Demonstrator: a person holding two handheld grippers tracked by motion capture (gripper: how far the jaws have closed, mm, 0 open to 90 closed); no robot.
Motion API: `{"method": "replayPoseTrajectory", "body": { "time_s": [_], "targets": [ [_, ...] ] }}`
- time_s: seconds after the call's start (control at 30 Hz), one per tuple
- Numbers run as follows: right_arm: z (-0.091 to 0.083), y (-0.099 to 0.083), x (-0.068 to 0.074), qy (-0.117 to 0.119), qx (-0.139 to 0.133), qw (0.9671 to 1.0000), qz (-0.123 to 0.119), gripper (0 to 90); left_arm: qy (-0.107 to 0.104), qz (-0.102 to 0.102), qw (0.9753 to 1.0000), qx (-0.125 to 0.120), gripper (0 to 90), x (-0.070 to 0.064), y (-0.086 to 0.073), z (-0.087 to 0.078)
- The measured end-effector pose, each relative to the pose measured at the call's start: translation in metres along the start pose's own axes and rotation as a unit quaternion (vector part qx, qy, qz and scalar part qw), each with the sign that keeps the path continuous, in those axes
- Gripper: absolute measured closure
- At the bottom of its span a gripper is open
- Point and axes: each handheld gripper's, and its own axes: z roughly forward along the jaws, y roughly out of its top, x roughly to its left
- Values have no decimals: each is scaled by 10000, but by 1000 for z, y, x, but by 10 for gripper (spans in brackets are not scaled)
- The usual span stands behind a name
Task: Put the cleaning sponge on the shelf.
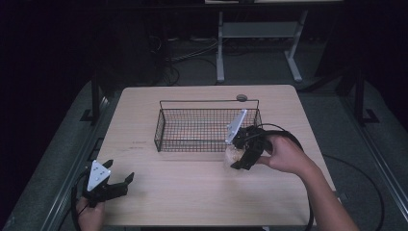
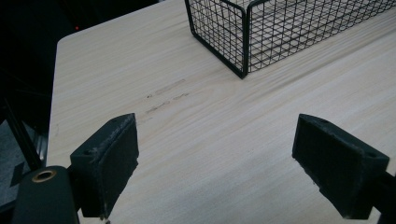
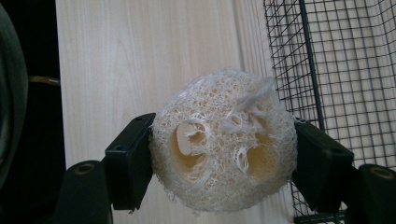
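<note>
You are gripping a loofah slice with your right gripper, its jaws pressed against the two sides of the pale, fibrous disc, so they are standing about as far apart as the slice is wide. In the high view the loofah slice is sitting just off the near right corner of the black wire basket, close to the wooden table, and whether it is resting on the wood or hanging just above it I cannot tell. Your left gripper is idling near the table's near left corner, its jaws spread wide with nothing between them (only bare wood in front).

Judging from how things lie, you are likely carrying the loofah toward the basket, and this is where trouble could start. The basket's mesh wall is standing right beside the jaw on that side, so if you are swinging across without lifting first, the jaw or the loofah could be catching the rim and shoving the light basket away. The loofah is springy and open-pored, so a squeeze that is too gentle could be letting it slide out, while a harder one is only flattening it. Its loose fibres could also be snagging on the wire as you are letting go.
</note>
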Motion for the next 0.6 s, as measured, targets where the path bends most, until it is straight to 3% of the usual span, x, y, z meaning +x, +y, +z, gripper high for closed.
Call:
{"method": "replayPoseTrajectory", "body": {
  "time_s": [0.6],
  "targets": [
    [-10, 9, -13, -35, -45, 10000, 35, 287, -9, 14, 10000, 16, 137, 0, 0, 0]
  ]
}}
